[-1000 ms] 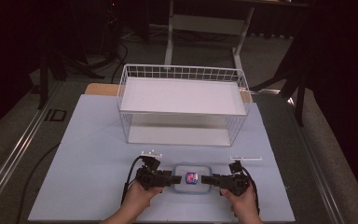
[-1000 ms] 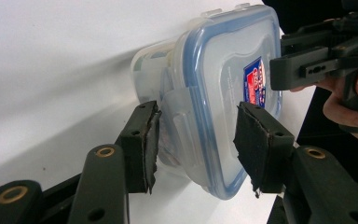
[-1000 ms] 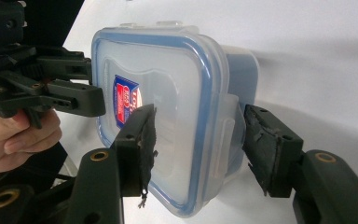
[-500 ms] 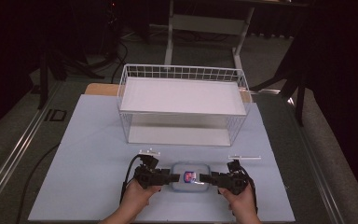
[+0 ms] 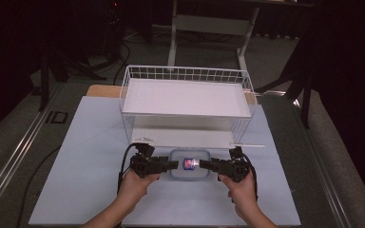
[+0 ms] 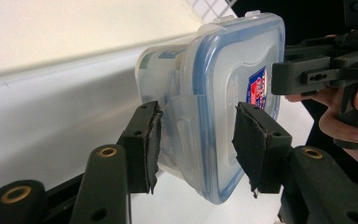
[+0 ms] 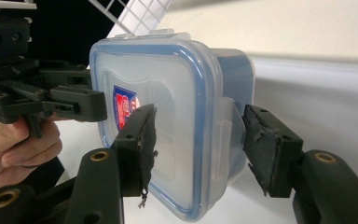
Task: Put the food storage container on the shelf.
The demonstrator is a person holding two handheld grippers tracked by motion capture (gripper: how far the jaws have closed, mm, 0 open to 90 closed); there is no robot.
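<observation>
between both grippers' open fingers sits a lidded container (contents unclear).

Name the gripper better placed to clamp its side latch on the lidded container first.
Left, narrowly. The left gripper has its pads close against its latch; the right gripper also straddles a latch but shows a clear gap at one pad.

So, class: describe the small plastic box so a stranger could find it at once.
Start at the white wire basket on the table. In front of it sits a clear box, between the two grippers. Its blue-edged lid carries a red and blue sticker.
</observation>
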